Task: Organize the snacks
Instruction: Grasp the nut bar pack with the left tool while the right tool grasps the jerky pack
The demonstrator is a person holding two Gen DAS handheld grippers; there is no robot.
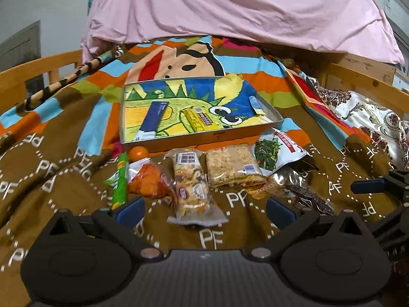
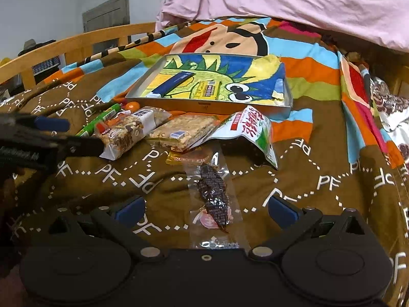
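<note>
A shallow metal tray with a dinosaur drawing lies on the bed; it holds a dark blue bar and a yellow pack. In front lie a clear nut-mix pack, a crumbly cake pack, a white-green pouch, a green stick, an orange pack and a dark dried-meat pack. My left gripper is open just before the nut-mix pack. My right gripper is open astride the dried-meat pack.
A brown "PF" blanket covers the bed. A pink duvet is heaped behind the tray. Wooden rails edge the bed. A small orange ball lies by the tray.
</note>
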